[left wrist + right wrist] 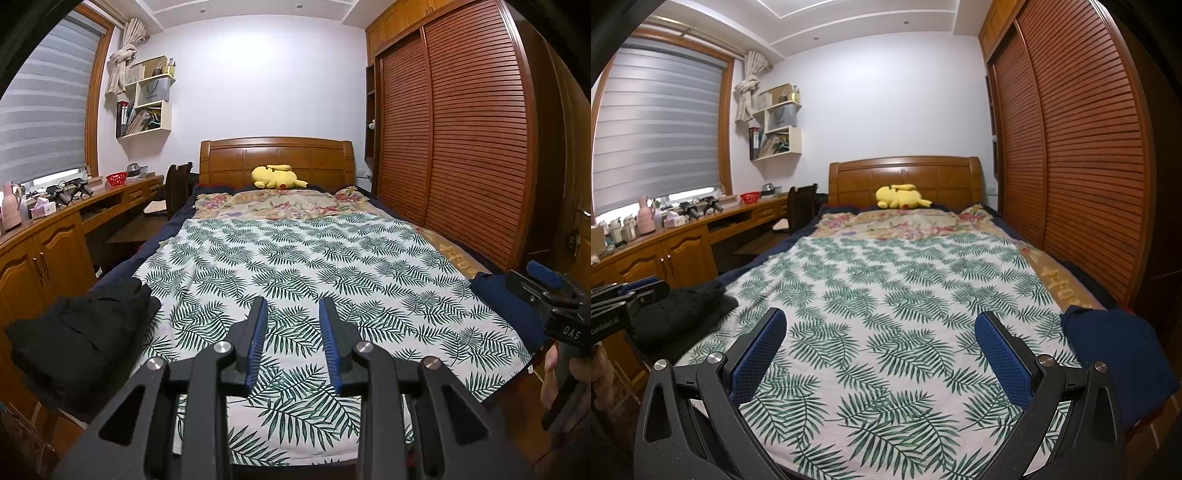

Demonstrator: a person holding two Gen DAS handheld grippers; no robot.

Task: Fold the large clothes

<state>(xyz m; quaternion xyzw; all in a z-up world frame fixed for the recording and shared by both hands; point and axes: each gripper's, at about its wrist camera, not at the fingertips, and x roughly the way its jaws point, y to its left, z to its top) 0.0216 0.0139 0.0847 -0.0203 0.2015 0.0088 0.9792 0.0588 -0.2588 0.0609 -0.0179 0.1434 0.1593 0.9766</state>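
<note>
A black garment (77,332) lies bunched on the bed's left front corner; it also shows in the right wrist view (679,310). A navy garment (506,306) lies on the bed's right edge, seen too in the right wrist view (1115,354). My left gripper (293,306) hovers over the foot of the bed, jaws partly open and empty, between the two garments. My right gripper (881,321) hovers over the bed, wide open and empty; it also shows at the right edge of the left wrist view (554,291).
The bed carries a white sheet with green leaves (295,266) and a floral blanket (280,203). A yellow plush toy (277,177) lies by the headboard. A wooden desk and cabinets (55,251) run along the left. A slatted wardrobe (461,140) stands at the right.
</note>
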